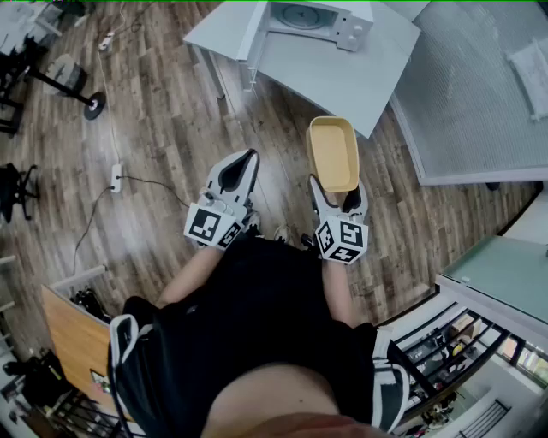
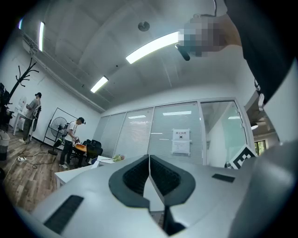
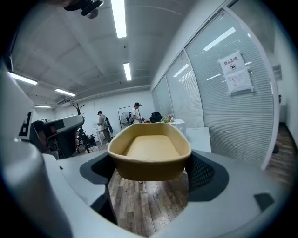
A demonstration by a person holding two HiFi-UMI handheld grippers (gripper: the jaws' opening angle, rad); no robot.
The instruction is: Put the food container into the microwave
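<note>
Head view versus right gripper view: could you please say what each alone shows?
Only the head view shows the white microwave, door open, and the person's black shirt. Only the right gripper view shows two standing people and ceiling strip lights. Both show the tan oval food container clamped in the right gripper above wooden flooring.

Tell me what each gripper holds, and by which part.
Right gripper clamps the tan oblong food container by its near short end; left gripper is shut, empty.
</note>
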